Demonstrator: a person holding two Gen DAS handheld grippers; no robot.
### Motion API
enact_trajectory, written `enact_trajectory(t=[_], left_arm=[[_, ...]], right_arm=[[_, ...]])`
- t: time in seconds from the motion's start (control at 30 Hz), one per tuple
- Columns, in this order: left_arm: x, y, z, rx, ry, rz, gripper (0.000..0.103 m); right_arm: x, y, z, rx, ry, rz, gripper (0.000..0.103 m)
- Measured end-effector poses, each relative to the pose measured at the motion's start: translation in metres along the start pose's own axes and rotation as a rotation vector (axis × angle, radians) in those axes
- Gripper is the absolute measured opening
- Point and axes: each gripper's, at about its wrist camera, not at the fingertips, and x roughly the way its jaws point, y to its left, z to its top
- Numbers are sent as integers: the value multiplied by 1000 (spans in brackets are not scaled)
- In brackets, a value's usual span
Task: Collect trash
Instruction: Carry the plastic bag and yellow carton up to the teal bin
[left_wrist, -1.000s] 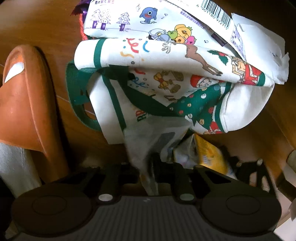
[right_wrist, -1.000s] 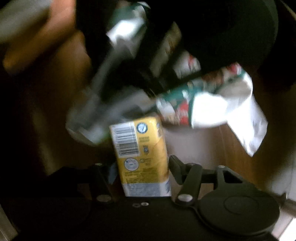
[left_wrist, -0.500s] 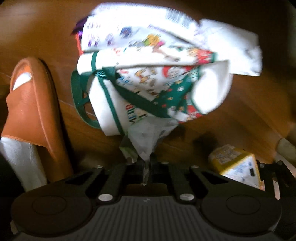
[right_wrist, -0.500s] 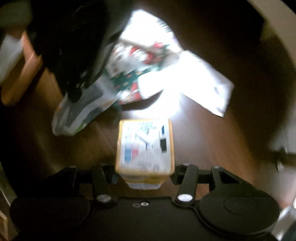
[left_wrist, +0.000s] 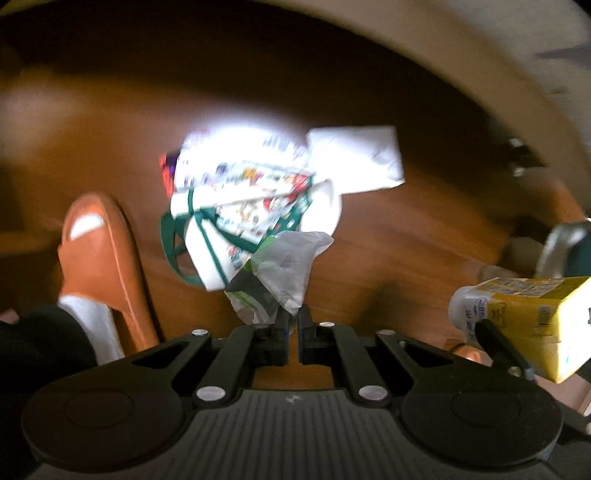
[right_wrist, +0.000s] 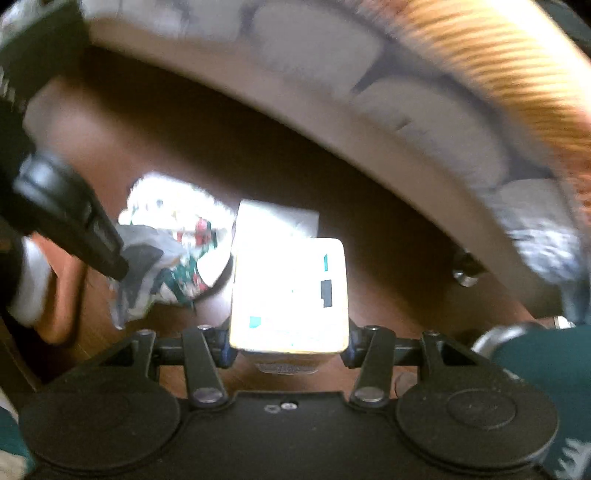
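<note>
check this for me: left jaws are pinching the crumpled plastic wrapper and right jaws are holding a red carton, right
Not quite. The carton between the right gripper jaws is yellow, not red; the left wrist view shows its yellow sides at the right edge. The rest holds: the left gripper jaws are pinched shut on the crumpled plastic wrapper.

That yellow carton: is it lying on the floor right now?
No: the yellow carton is clamped between the right gripper fingers, above the wooden floor.

Left gripper (left_wrist: 291, 319) pinches a plastic wrapper (left_wrist: 284, 269) (jaws closed).
</note>
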Motion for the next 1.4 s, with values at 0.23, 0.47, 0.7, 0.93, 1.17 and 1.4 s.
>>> enact_trajectory(t=[0.23, 0.47, 0.7, 0.93, 1.17, 1.4], left_arm=[[-81, -29, -21, 130, -154, -40, 4], [-161, -73, -40, 249, -301, -90, 4], [-234, -132, -60, 379, -426, -146, 4], [-286, -204, -79, 507, -517, -205, 4], [-315, -284, -104, 649, -550, -270, 4], [-316, -360, -133, 775, -534, -332, 4]], right_arm=[[-95, -31, -8, 97, -140, 12, 50], [-188, -69, -29, 149, -272, -30, 50], [-257, -113, -56, 244, -381, -82, 50], [-297, -169, -93, 341, -457, -162, 50], [-297, -219, -136, 468, -441, -235, 50], [-277, -256, -165, 573, -393, -247, 50]])
